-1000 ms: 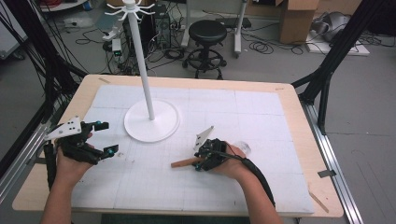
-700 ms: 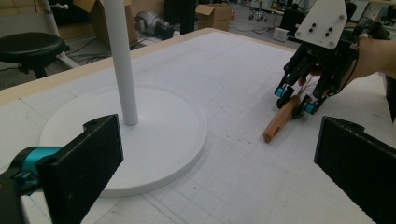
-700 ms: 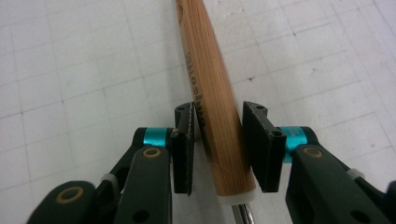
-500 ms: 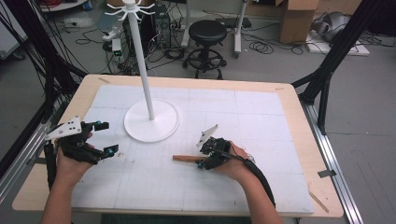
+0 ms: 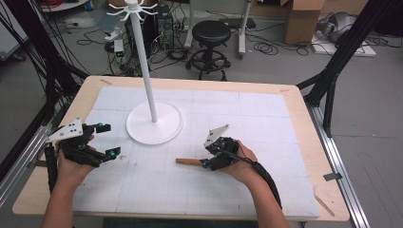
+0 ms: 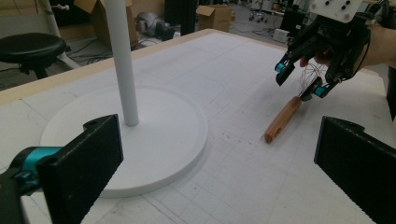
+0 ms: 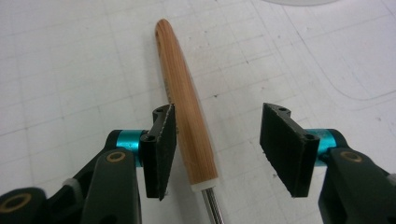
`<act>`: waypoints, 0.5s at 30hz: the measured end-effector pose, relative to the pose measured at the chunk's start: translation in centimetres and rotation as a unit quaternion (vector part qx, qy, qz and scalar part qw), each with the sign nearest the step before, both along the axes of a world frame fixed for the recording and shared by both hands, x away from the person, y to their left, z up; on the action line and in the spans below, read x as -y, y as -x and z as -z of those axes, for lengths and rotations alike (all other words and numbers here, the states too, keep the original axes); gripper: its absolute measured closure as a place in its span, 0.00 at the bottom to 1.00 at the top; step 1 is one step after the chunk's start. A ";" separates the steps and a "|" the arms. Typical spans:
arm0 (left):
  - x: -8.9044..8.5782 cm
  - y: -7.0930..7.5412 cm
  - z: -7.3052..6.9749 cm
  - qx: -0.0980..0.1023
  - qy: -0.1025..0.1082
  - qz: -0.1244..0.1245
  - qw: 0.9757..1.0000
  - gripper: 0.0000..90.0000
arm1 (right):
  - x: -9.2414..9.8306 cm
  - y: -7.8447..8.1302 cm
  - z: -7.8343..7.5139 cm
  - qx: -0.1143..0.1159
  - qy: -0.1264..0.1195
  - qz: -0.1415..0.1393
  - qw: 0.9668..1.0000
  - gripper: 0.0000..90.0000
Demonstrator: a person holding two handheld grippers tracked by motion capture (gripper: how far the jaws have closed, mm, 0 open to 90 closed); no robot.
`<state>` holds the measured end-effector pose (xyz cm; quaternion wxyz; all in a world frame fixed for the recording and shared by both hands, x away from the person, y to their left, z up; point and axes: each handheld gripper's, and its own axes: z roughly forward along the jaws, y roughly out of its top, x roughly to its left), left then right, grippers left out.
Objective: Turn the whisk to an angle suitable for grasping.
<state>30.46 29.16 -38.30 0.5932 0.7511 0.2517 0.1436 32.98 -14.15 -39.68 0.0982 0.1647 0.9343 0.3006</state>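
Low in the right gripper view, our right gripper (image 7: 215, 151) has its jaws spread, having just been opening, with the wooden handle (image 7: 184, 102) of a whisk lying between them on the white mat (image 7: 70, 70). The handle sits close beside the jaw at the left of the frame; we cannot tell whether it touches, and a clear gap separates it from the other jaw. At the bottom edge the handle ends in a pale collar and a metal stem. From the high view the whisk (image 5: 189, 162) lies at centre, our right gripper (image 5: 205, 164) at its right end. At the left of that frame our left gripper (image 5: 106, 140) hangs with jaws wide apart, holding nothing, near the white stand (image 5: 153, 124).
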 end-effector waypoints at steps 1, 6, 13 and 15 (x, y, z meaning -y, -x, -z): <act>0.0 0.0 0.0 0.000 0.000 0.000 1.000 0.02 | 0.0 0.1 -0.2 0.000 -0.001 -0.003 1.000 0.49; 0.0 0.0 -0.1 0.002 0.001 0.000 1.000 0.02 | -0.4 0.3 -0.7 0.006 0.009 -0.014 1.000 0.47; -0.1 0.1 -0.2 0.004 0.006 0.001 1.000 0.02 | -0.8 0.0 -1.6 0.011 0.010 -0.022 1.000 0.46; -0.2 0.1 -0.2 0.006 0.007 0.001 1.000 0.02 | -0.9 0.0 -1.9 0.011 0.010 -0.023 1.000 0.46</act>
